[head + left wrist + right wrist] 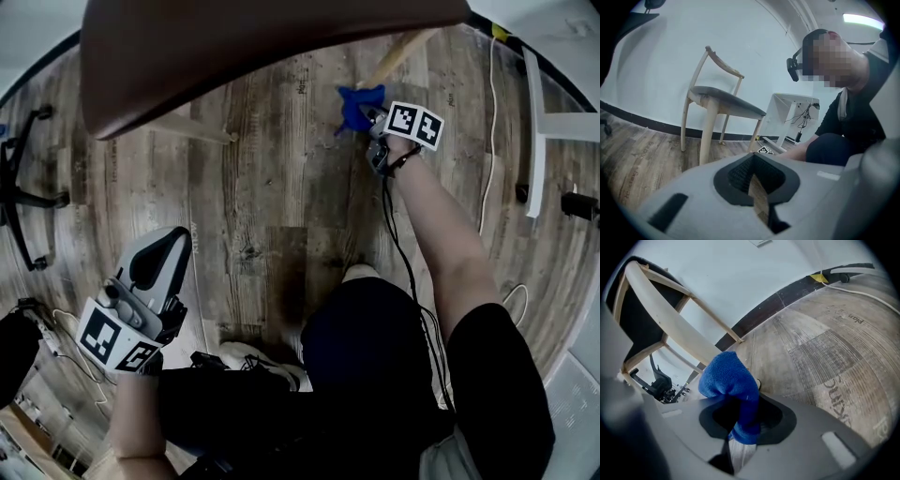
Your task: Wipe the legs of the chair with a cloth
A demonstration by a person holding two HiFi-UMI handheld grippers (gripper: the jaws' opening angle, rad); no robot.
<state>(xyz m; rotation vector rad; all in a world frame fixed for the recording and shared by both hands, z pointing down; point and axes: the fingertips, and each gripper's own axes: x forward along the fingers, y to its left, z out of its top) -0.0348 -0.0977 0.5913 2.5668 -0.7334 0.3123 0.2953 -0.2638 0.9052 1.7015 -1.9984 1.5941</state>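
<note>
The wooden chair's brown seat [253, 47] fills the top of the head view, with pale legs slanting down from it [398, 56] [197, 127]. My right gripper [373, 120] is shut on a blue cloth [359, 105], which is pressed against the lower part of the right-hand leg. In the right gripper view the cloth [731, 385] bulges out of the jaws and meets the leg [679, 333] near the floor. My left gripper [155, 258] hangs low at the left, away from the chair, shut with nothing in it. From the left gripper view the whole chair [717, 101] shows side-on.
A black office-chair base [23, 187] stands at the far left. A white cable [487, 141] and a white desk frame [544, 122] lie at the right. The person's knee [366, 347] and shoe [258, 361] are below the chair. Wood-plank floor all round.
</note>
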